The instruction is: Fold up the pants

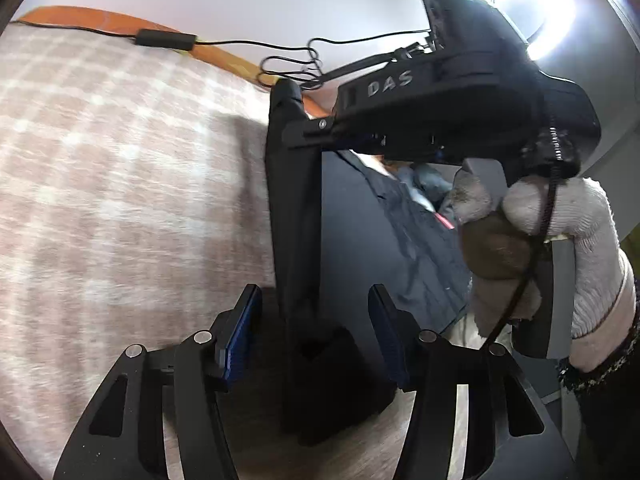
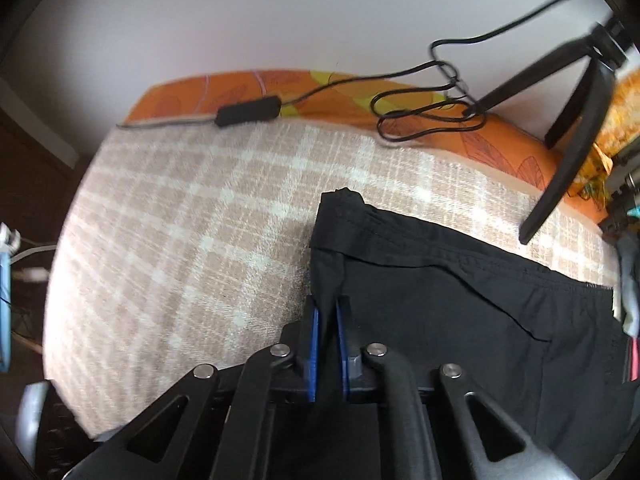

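Lying across a bed under a beige-and-white checked woven blanket (image 2: 192, 216), the black fabric pants (image 2: 460, 280) occupy the right half of the right wrist view, their stitched waistband running from near the middle of the blanket off toward the right edge. At the far left of that view a pale blue object (image 2: 5, 304) sits at the frame edge, too cropped to identify. Behind the blanket, an orange leaf-patterned sheet (image 2: 248, 88) lines the foot of the white wall, and a thin black cable with an oblong black inline box (image 2: 248, 114) runs along it, looping toward black tripod legs (image 2: 576, 128) that stand on the right. The right gripper (image 2: 326, 332) has its blue-padded fingers (image 2: 314, 344) drawn together, clamped on a raised fold at the pants' left edge, the cloth pinched up between the pads. In the left wrist view, the left gripper (image 1: 314, 334) holds its blue-padded fingers (image 1: 240, 336) apart, with a hanging strip of the black pants (image 1: 292, 208) passing between them; the pads do not appear to press on it. Further right in this view, the right gripper's black body, marked with pale letters, is gripped by a hand in a white knit glove (image 1: 568, 232), with a bright ring light (image 1: 520, 4) glaring above it.
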`<state>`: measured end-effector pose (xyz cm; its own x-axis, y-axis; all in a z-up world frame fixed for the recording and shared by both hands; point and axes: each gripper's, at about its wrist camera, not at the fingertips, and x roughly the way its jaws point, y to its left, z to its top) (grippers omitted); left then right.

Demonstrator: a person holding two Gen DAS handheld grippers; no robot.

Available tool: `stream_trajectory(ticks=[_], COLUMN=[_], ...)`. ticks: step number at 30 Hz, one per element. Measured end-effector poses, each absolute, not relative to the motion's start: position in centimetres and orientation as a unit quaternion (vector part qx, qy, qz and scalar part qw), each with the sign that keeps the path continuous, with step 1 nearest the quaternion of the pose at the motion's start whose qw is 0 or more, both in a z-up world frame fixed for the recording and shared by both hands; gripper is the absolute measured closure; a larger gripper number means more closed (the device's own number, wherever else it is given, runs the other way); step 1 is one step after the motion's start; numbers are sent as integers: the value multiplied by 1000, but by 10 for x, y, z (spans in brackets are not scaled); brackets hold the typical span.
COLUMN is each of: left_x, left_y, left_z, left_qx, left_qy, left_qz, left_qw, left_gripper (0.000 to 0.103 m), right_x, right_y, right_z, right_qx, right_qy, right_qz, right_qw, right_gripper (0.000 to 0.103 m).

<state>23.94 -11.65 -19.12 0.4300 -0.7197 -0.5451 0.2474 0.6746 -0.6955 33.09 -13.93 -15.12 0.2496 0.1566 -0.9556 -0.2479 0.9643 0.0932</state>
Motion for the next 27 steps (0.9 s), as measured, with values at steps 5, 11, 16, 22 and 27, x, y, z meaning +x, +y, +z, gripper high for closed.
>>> stream_trajectory(ticks=[5,11,16,22,27], left_x=[238,242,246,248,244], left_y=[-132,-155,-166,-161,-141], left_z=[-180,-162,-154,-157,-151], left_qx=[-261,-232,-222,-239,-238], left_qy=[409,380,371,371,360], left_qz=[-334,-338,-337,-346,-353], left_qw=[808,829,836,828,830], left_gripper=[80,81,81,89,91], right_x=[334,338,333,325,317], right_y=[-166,-148,-123,-126,-141], right_z=[-131,-131,-146,-157,-144], right_qx=[-4,-32,-77,-84,-2], right_qy=[587,595,615,604,581], right_qz=[132,127,130,122,136], right_qw=[799,793,774,783,803], right_gripper=[99,64,63,95,100])
